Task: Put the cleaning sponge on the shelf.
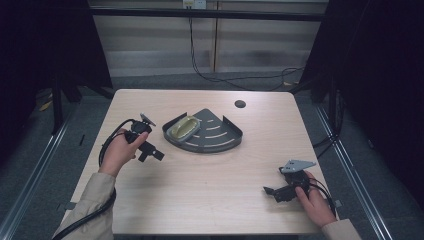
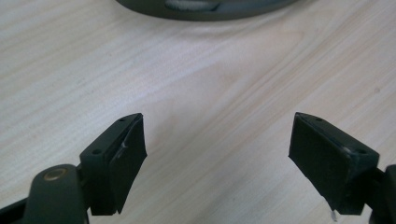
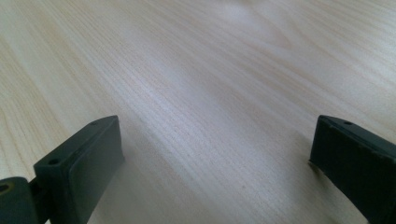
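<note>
From above: a dark fan-shaped rack [image 1: 210, 135] with a pale oval dish [image 1: 184, 126] in its left end is seen mid-table [image 1: 210, 195]. Left gripper [image 1: 150, 149] is held at rack's 9 o'clock, right gripper [image 1: 272, 192] at 5 o'clock, well apart.

Left gripper view: jaws spread, empty; curved metal rack wall at 12 o'clock. A low, level approach is judged best.

Right gripper view: jaws parted over matte wood grain.
</note>
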`<state>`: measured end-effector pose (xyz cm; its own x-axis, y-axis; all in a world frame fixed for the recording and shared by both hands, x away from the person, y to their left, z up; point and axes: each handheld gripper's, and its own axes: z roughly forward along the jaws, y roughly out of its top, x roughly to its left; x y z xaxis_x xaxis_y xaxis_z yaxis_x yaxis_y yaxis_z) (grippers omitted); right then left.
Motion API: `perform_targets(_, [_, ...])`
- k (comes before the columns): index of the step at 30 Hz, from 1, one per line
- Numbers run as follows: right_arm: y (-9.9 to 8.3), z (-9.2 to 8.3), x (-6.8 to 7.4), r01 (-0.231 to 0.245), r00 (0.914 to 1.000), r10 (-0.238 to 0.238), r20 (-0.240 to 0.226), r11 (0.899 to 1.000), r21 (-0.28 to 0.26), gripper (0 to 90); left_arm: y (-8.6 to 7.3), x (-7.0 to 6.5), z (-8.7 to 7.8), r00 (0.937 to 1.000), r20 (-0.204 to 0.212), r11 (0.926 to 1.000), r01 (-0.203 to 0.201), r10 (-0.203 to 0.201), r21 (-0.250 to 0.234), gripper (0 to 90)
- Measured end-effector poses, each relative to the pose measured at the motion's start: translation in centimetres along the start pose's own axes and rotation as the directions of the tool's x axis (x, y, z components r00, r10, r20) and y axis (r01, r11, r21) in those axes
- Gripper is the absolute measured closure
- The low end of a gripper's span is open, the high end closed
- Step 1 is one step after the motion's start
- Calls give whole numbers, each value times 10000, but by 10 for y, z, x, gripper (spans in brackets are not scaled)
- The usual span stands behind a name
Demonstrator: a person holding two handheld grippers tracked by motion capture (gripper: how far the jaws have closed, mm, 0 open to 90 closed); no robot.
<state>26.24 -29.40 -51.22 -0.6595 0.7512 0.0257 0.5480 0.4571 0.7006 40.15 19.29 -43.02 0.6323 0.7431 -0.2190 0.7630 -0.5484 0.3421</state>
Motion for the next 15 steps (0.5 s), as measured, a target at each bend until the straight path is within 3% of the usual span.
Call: perform_targets(15, [0,0,0,1,10000,-1,4,10000,0,19,-30,-2,11,9996,-188,9993,-225,230,290,189])
